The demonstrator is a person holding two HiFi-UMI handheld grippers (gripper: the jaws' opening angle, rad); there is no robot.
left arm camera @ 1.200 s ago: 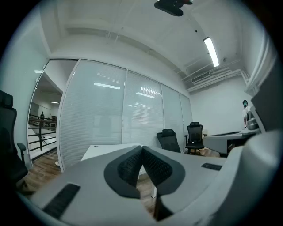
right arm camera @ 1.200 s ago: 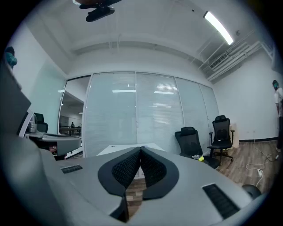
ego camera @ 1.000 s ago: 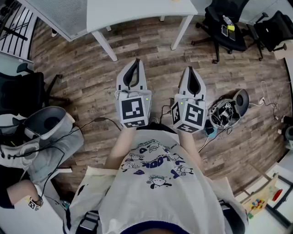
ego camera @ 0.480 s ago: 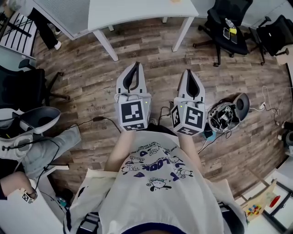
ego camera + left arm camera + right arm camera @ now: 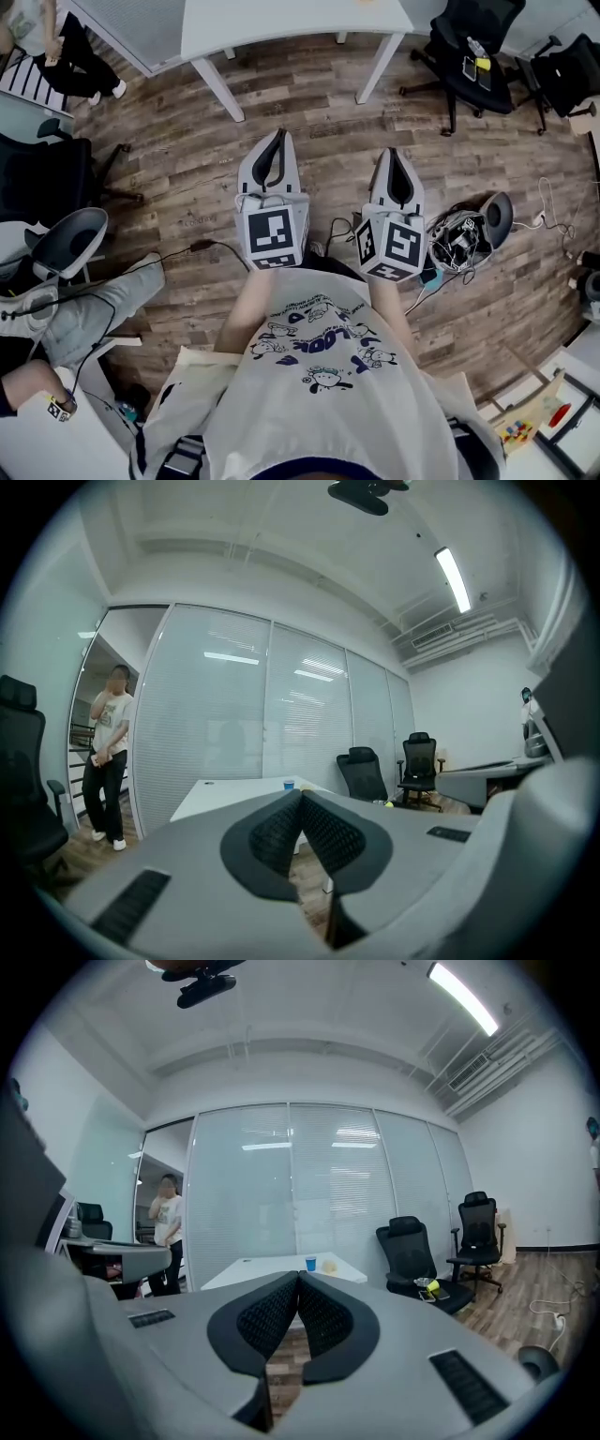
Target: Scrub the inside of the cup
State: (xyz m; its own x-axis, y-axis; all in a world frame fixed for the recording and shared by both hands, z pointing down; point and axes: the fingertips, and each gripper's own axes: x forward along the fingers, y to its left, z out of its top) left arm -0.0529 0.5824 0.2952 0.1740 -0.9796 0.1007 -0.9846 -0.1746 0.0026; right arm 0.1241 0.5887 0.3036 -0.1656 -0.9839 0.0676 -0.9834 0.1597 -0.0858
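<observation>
A: Head view, both tools level over the wood floor [image 5: 178,178]. Left gripper [image 5: 277,134] and right gripper [image 5: 392,152] are clenched on nothing.
B: And the cup [image 5: 310,1264]?
A: Well apart from them, on the white table [image 5: 253,1269]. Scrubbing hasn't begun, I'd say.

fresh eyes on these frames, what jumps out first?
The left claw and right claw are both shut and empty, held side by side above the wood floor. Ahead of them stands a white table with a small blue cup on it, untouched by either claw. A person stands by the glass wall, off to the left.
</observation>
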